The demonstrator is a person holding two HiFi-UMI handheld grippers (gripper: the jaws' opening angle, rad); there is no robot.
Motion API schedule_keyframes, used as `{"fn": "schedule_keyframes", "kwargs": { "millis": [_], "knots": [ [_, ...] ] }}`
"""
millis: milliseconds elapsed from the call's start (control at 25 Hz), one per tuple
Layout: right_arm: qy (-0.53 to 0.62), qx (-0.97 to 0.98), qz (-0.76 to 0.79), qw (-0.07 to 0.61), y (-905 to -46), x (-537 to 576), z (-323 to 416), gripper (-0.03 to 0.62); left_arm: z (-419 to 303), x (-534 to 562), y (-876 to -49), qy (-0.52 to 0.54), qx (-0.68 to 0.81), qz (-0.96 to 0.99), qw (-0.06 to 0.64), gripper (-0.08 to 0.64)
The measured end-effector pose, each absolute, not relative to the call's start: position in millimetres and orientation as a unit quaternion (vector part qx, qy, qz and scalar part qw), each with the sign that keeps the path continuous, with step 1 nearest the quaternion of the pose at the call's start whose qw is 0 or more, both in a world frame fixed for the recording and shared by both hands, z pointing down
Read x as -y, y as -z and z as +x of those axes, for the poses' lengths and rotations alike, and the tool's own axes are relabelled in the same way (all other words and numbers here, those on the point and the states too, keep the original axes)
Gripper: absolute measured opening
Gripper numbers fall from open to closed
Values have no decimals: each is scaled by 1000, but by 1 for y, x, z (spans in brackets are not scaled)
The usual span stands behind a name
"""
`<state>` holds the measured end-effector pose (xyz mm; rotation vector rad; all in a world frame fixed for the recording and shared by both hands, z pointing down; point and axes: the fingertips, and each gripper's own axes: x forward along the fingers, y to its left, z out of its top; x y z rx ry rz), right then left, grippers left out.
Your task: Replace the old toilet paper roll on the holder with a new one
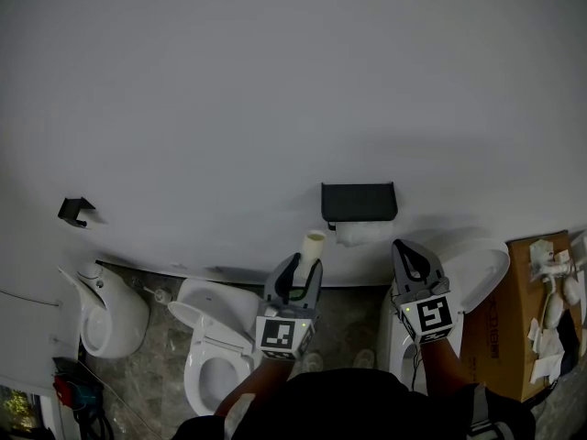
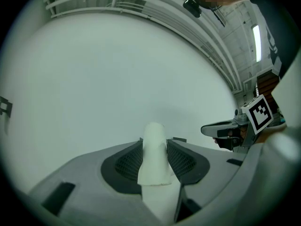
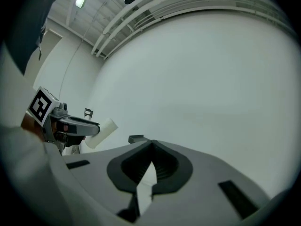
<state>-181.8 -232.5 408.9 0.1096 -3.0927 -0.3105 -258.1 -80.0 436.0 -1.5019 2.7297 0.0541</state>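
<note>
A head view looks steeply down a blank white wall to a bathroom floor of grey stone tile.

A black toilet paper holder is fixed to the wall at centre right. A white roll sits directly under its flat cover.

The left gripper has its jaws partly apart and clamped on a pale tube. The tube stands up out of the jaws, and its open end is near the holder's lower left corner without touching it. In the left gripper view, the ribbed pads press on both sides of the tube.

The right gripper has its jaws fully together with nothing between them. It is just below and to the right of the white roll, and it is apart from the roll.

At the far right, an open cardboard box holds several small white objects. They are too small to identify.

A white toilet stands below and to the left of the left gripper, and its oval bowl opening is visible. A second white fixture stands further left. A white basin-like shape lies between the right gripper and the box.

A small black bracket sticks out from the wall at far left.

The wall above and to the left of the holder is bare. A strip of tiled floor shows between the two grippers.
</note>
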Motion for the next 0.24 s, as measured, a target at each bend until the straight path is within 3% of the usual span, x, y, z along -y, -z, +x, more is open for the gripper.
{"fn": "schedule_keyframes", "kwargs": {
  "millis": [120, 240],
  "knots": [
    [102, 994, 34, 23, -411, 233, -181, 1, -258, 79, -435, -16, -877, -480, 16, 155],
    [101, 994, 35, 19, -410, 232, -180, 0, -255, 77, -432, -12, -880, -474, 16, 89]
  ]
}}
